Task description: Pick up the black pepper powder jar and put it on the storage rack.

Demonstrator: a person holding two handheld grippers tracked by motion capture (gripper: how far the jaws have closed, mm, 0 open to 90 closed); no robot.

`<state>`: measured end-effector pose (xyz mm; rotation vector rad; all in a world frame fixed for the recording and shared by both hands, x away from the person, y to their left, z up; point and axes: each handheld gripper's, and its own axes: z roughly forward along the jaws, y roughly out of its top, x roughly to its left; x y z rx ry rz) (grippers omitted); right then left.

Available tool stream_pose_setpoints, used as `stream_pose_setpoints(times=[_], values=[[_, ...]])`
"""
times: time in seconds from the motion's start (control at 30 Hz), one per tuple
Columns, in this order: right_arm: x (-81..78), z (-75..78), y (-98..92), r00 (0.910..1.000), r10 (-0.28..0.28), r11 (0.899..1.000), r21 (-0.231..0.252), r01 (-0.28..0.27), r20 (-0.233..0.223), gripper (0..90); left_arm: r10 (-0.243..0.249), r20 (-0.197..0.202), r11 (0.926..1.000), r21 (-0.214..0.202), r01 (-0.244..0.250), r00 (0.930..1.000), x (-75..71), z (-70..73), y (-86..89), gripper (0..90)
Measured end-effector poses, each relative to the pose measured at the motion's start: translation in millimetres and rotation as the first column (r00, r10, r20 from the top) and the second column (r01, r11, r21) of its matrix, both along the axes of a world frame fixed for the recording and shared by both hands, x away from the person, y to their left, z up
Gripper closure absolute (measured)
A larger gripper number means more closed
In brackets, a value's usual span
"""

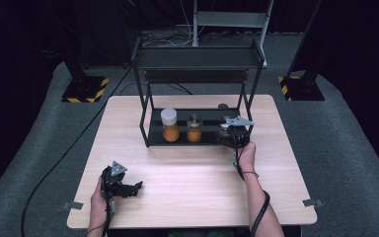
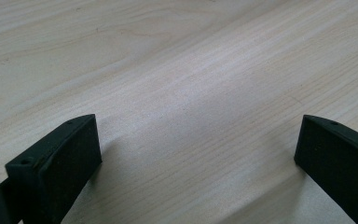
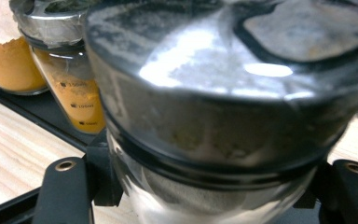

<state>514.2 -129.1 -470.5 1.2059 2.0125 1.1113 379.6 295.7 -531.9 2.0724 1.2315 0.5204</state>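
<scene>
While the left gripper [image 1: 127, 188] rests on the bare counter [image 1: 187, 173] near its front-left corner, jaws spread with nothing between them, two jars of orange powder — a white-capped jar [image 1: 170, 124] and a metal-lidded jar [image 1: 194, 127] — stand on the black rack [image 1: 153, 133]'s lower shelf; at its right end the right gripper [image 1: 229, 133] clenches a steel-lidded glass jar [image 3: 223, 107].

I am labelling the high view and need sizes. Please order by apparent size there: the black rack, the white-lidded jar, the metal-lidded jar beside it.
1. black rack, by far the largest.
2. white-lidded jar.
3. metal-lidded jar, slightly smaller; both stand on the same lower shelf, so nearness hardly matters.
</scene>
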Motion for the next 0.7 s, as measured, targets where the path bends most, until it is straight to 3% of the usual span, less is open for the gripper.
stream_pose_setpoints(times=[0.7], values=[[5.3, -2.7, 1.6, 0.9999, -0.014, 1.0, 0.025, 0.014, 0.009, 30.2, 0.001, -0.001, 1.0, 0.0, -0.001, 1.0, 0.0, 0.0, 0.0, 0.1]])
